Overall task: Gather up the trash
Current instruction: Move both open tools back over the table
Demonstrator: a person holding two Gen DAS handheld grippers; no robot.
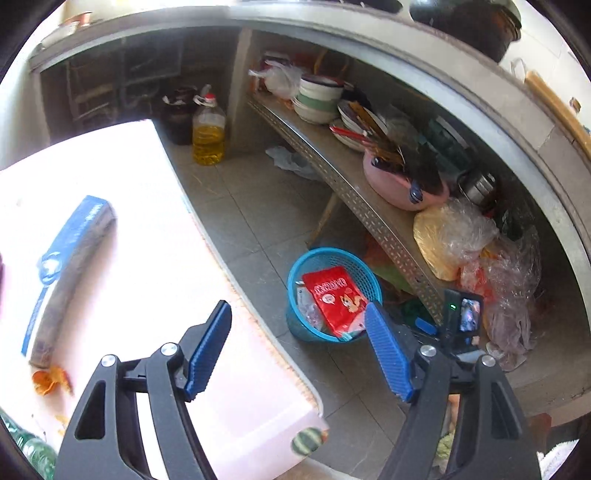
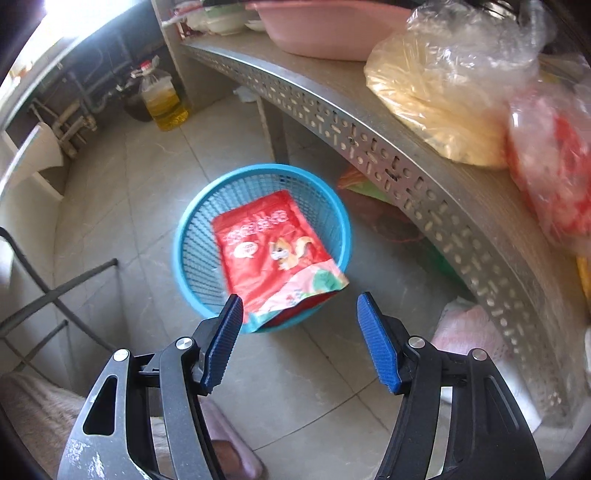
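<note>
A blue mesh basket (image 2: 192,236) stands on the tiled floor under a metal shelf. A red snack bag (image 2: 273,251) lies in it, its lower end sticking out over the near rim. My right gripper (image 2: 299,306) is open and empty, just above and in front of the bag. In the left wrist view the basket (image 1: 325,258) and the red bag (image 1: 336,295) show past the white table (image 1: 155,229). My left gripper (image 1: 297,317) is open and empty over the table's right edge. On the table lie a blue and grey wrapper (image 1: 62,273) and an orange scrap (image 1: 50,380).
A perforated metal shelf (image 2: 406,173) carries a pink basin (image 2: 325,29) and plastic bags (image 2: 450,92). An oil bottle (image 2: 164,99) stands by the back wall. Chair legs (image 2: 55,295) are at the left. Bowls (image 1: 317,99) sit on the shelf. The right gripper's camera (image 1: 461,321) shows.
</note>
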